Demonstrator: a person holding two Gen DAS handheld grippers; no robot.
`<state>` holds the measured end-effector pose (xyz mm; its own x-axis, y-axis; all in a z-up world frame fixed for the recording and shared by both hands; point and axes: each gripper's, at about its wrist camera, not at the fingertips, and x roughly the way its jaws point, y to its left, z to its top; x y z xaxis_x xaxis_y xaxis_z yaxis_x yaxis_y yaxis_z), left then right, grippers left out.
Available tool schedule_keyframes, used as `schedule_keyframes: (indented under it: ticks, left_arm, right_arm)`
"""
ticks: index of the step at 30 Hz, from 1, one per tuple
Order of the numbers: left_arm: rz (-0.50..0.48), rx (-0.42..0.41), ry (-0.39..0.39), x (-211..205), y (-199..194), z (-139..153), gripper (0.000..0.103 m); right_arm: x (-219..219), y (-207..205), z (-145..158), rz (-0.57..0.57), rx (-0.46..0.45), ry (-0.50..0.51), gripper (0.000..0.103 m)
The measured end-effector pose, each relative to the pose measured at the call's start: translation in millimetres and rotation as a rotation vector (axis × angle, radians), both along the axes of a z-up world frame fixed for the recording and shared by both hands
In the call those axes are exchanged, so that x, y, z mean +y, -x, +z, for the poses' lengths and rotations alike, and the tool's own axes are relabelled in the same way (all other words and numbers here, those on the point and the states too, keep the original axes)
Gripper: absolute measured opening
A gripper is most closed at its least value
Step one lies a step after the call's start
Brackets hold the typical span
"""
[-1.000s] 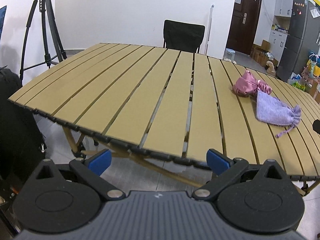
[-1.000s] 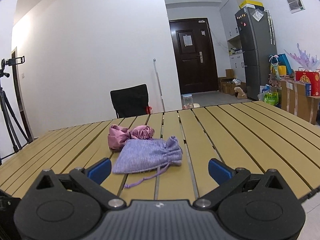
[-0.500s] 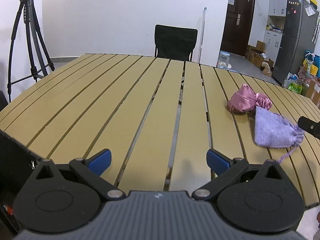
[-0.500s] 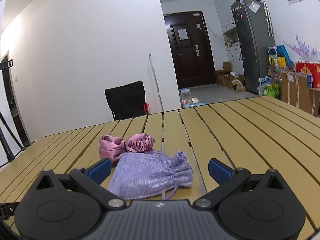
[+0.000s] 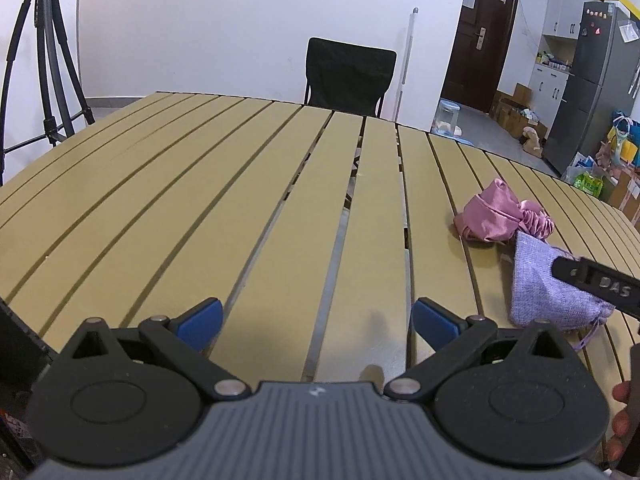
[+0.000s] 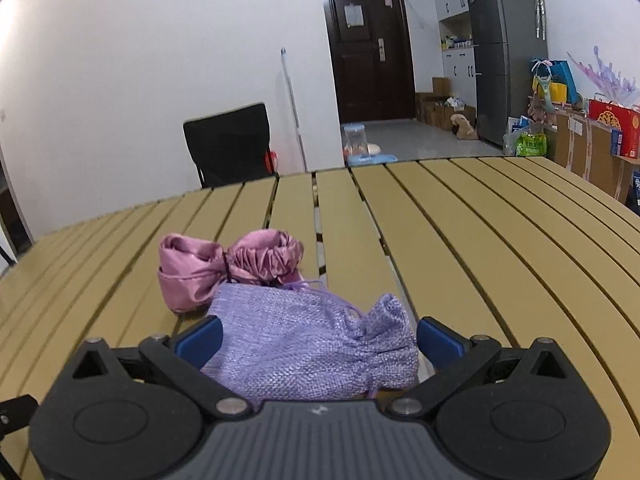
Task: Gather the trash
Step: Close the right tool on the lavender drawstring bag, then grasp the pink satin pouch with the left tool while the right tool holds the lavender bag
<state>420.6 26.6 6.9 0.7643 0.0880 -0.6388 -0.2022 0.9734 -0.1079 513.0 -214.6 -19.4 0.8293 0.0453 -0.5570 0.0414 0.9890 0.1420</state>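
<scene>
- Now the right tool is held spread around the lilac pouch on the counter, seemingly for a grasp.
- Meanwhile the left tool is kept spread, empty, above bare slats.
- Touching the lilac pouch, a pink satin pouch is seen.

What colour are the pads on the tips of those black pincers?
Blue. The fingertips of the right gripper show it best in the right wrist view.

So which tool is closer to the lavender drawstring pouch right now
Right. The right tool is open with the lavender pouch between its fingers; the left tool sits open over bare table slats, the pouch off to its right.
</scene>
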Motion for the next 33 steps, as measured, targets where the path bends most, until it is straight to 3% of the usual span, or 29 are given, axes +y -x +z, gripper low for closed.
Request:
schedule_keyframes:
  ticks: [9, 20, 26, 33]
  left_arm:
    - [-0.002, 0.017, 0.002, 1, -4, -6, 0.103]
    - [-0.026, 0.019, -0.011, -4, -2, -8, 0.103]
    - [-0.038, 0.018, -0.013, -9, 1, -9, 0.103]
    - [-0.06, 0.009, -0.02, -15, 2, -9, 0.103]
  right_arm:
    - [19, -17, -12, 0.025, 0.078, 0.103, 0.1]
    - [26, -2, -11, 0.068, 0.04, 0.128, 0.054]
    - [28, 10, -10, 0.126, 0.015, 0.14, 0.039]
    - [3, 22, -2, 0.088, -0.037, 0.054, 0.035]
